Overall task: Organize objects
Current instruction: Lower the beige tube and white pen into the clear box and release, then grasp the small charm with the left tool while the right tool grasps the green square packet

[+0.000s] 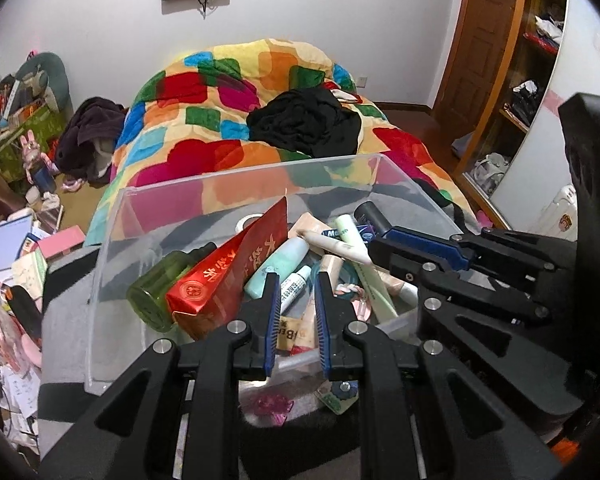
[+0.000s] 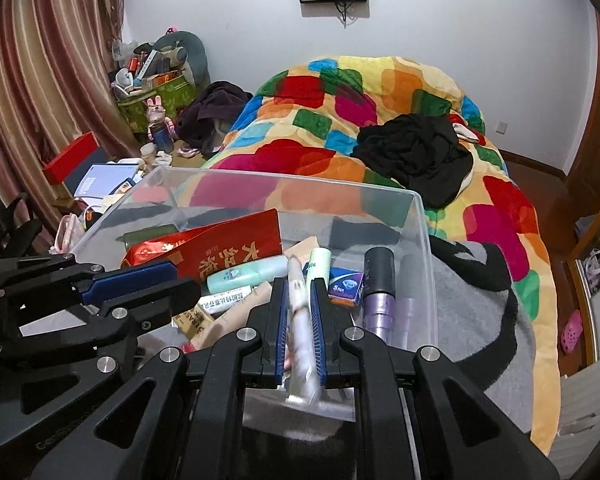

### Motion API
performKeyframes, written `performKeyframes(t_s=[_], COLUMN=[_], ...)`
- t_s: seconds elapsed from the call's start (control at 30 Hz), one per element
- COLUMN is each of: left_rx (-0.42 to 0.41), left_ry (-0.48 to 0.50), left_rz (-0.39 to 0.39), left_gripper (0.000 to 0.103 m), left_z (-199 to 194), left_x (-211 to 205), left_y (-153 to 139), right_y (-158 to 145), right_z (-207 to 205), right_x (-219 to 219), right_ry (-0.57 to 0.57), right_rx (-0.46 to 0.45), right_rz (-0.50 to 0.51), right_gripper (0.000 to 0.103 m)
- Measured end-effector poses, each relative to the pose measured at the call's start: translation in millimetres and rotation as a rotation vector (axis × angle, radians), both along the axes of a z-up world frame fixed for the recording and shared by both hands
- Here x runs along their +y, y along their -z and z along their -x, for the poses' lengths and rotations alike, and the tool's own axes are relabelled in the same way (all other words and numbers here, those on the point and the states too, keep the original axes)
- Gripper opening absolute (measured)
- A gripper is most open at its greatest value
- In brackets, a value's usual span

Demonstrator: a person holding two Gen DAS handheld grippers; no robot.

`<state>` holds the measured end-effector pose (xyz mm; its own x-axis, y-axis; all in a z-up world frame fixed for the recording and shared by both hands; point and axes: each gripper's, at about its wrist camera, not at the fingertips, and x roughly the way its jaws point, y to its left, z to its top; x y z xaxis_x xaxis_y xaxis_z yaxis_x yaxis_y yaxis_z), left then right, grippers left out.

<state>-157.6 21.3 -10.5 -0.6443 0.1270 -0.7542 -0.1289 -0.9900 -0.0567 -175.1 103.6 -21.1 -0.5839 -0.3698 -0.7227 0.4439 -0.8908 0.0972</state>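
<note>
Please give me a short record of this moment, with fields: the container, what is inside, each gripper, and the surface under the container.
container: clear plastic bin, open top
contents: red tea packet, mint bottle, purple bottle with black cap, small blue box, green bottle
right gripper: shut on pale tube, over the bin
left gripper: open, holds nothing
surface: grey blanket on the bed
</note>
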Motion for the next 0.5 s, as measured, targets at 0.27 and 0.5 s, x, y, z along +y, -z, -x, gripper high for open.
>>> performKeyframes(t_s=[0.27, 0.5], left_rx=[0.063, 0.124], left_ry=[-0.021, -0.054], left_rz=[-0.022, -0.049], left_gripper=[0.039, 0.061], left_z=[-23, -51], left_x=[-10, -33], left_y=[-20, -38], right_y=[-18, -31], right_z=[-23, -53], right_x=[15, 17], right_ry=[-0.013, -0.055], right_rx=[0.035, 0.074], right_rz=[0.024, 0.043], right_gripper=[0.029, 0.047])
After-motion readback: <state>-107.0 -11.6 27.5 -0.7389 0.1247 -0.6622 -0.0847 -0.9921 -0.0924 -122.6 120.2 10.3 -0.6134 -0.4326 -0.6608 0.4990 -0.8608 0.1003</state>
